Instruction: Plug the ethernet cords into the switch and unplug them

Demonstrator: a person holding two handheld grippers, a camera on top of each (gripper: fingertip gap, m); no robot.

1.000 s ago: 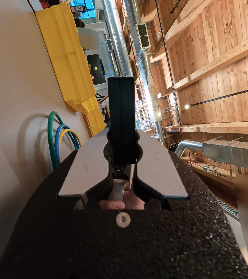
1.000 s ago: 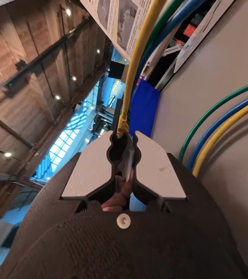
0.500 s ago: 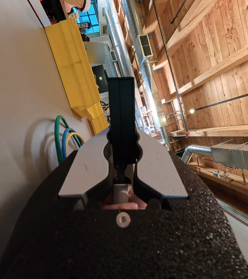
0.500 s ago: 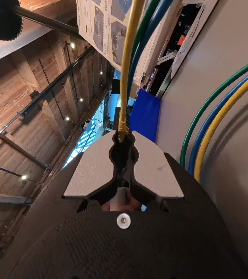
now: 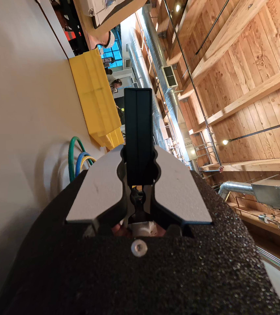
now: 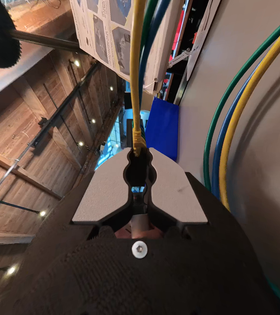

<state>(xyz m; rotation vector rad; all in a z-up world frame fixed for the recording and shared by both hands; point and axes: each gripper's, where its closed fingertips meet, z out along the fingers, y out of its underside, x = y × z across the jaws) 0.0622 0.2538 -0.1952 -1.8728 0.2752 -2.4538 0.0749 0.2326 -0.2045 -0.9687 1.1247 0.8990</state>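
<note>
My left gripper (image 5: 138,150) is shut on the black switch (image 5: 138,127), a slim box that sticks out forward from between the jaws. My right gripper (image 6: 138,150) is shut on the plug of the yellow ethernet cord (image 6: 136,138), which runs away toward the top of the right wrist view. Green and blue cords (image 6: 143,51) run close behind it. I cannot tell whether the plug sits in a port. Both views are rolled sideways. Loops of green, blue and yellow cord lie on the table in the left wrist view (image 5: 72,158) and in the right wrist view (image 6: 221,122).
The pale table (image 5: 16,102) fills the left side of the left wrist view and the right side of the right wrist view (image 6: 275,136). A yellow bin (image 5: 95,102) and a blue bin (image 6: 163,129) stand at its far edge. A printed poster board (image 6: 105,34) hangs beyond.
The right jaws have closed tighter around the yellow plug and the right view has swung. The left gripper has shifted a little, still holding the switch.
</note>
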